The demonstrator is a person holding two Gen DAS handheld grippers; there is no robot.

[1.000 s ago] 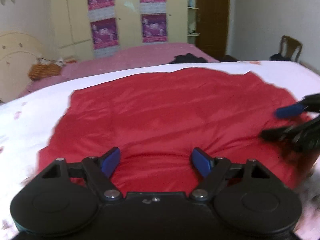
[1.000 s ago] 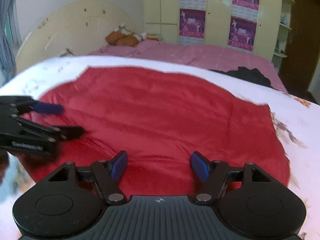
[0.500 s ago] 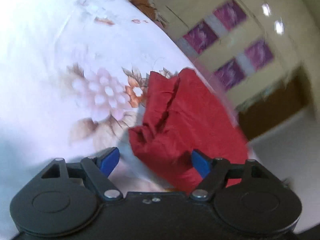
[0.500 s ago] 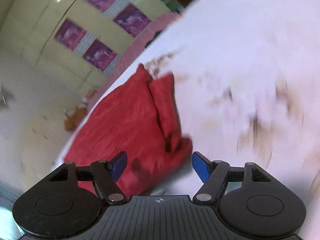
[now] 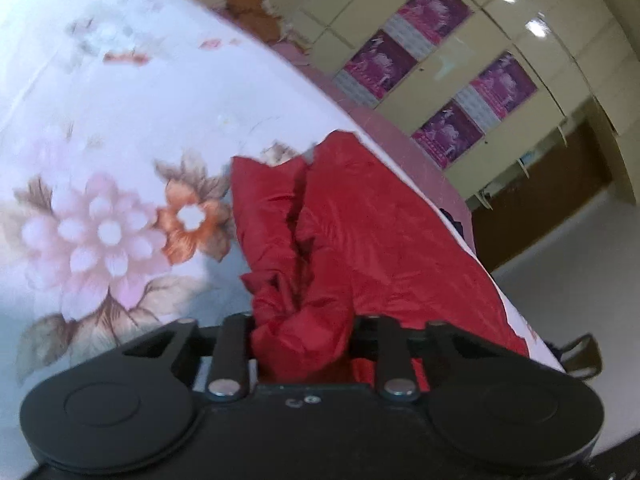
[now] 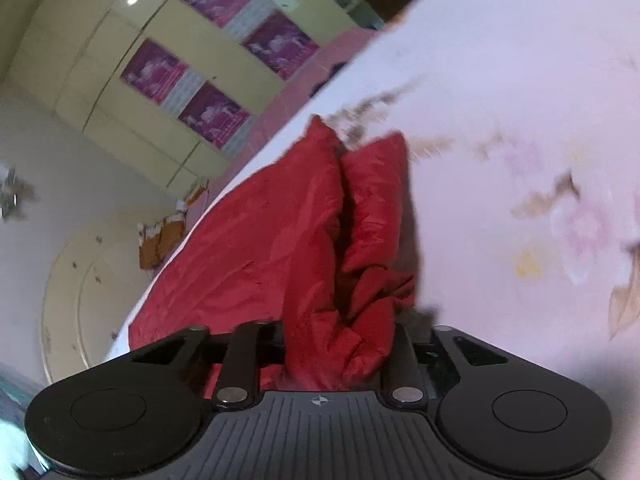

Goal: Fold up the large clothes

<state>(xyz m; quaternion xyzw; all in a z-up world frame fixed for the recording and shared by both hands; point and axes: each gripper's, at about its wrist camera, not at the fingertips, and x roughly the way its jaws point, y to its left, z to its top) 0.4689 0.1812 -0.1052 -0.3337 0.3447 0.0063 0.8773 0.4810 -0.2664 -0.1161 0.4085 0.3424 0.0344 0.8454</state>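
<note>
The red garment [image 5: 360,240] is lying on the bed's flowered sheet [image 5: 120,120]. The left tool [image 5: 302,340] and the right tool [image 6: 340,344] are each closing on a bunched edge of it. Four purple posters [image 5: 440,12] are hanging on the wardrobe [image 5: 500,40] behind.

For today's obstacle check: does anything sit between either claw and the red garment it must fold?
Nothing visible does. The left claw and right claw are each closing with bunched red garment already between their jaws, on the floral bedsheet.
</note>
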